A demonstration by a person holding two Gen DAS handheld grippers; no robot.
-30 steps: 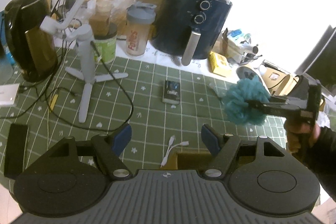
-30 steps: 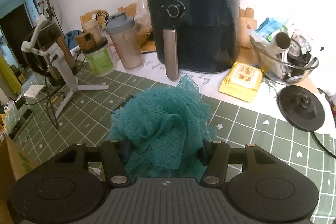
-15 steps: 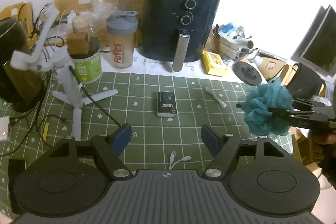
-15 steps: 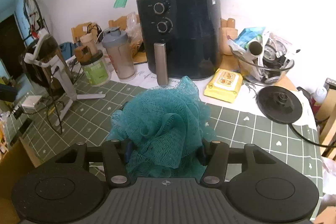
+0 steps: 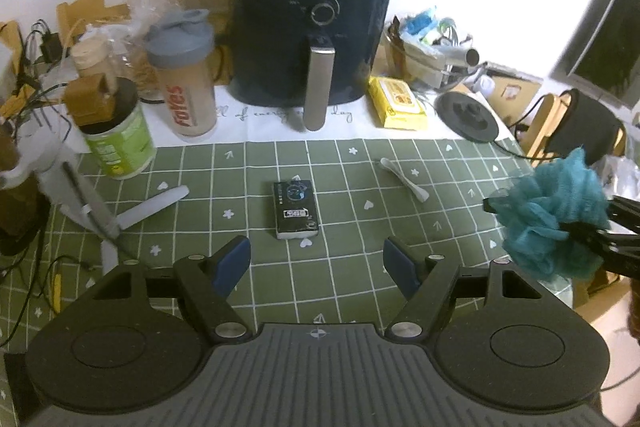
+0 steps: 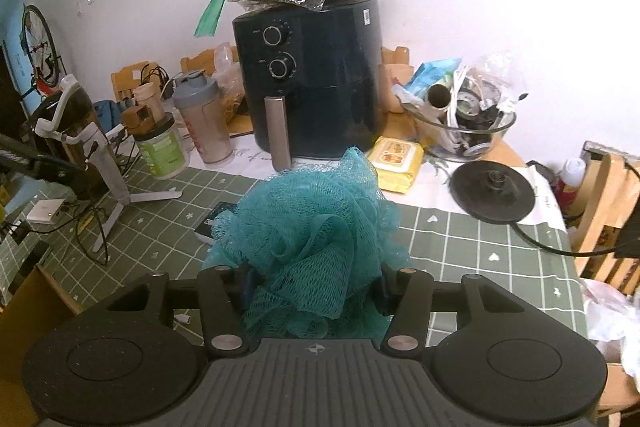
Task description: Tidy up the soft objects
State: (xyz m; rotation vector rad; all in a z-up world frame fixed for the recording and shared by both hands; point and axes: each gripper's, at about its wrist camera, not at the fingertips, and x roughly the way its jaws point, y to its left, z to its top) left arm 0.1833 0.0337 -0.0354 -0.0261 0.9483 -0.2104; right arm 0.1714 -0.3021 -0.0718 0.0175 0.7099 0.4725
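A teal mesh bath sponge (image 6: 316, 227) fills the space between the fingers of my right gripper (image 6: 313, 283), held in the air above the green checked mat (image 6: 460, 239). The jaws are closing further on it and the pads press into the mesh. In the left wrist view the same sponge (image 5: 552, 219) hangs at the far right edge, in the right gripper (image 5: 592, 235), past the mat's corner. My left gripper (image 5: 316, 255) is open over the mat (image 5: 352, 203), nothing between its blue pads, well left of the sponge.
A dark air fryer (image 5: 316, 27) stands at the back, with a shaker bottle (image 5: 188, 83) and a green jar (image 5: 120, 139) to its left. A small black box (image 5: 296, 209), a white tripod (image 5: 100, 215), yellow wipes (image 5: 396, 103) and a black kettle base (image 5: 468, 115) lie around.
The right gripper has risen a little and drawn back with the sponge. The left gripper has swung right, and in its view the sponge has slid to the right edge.
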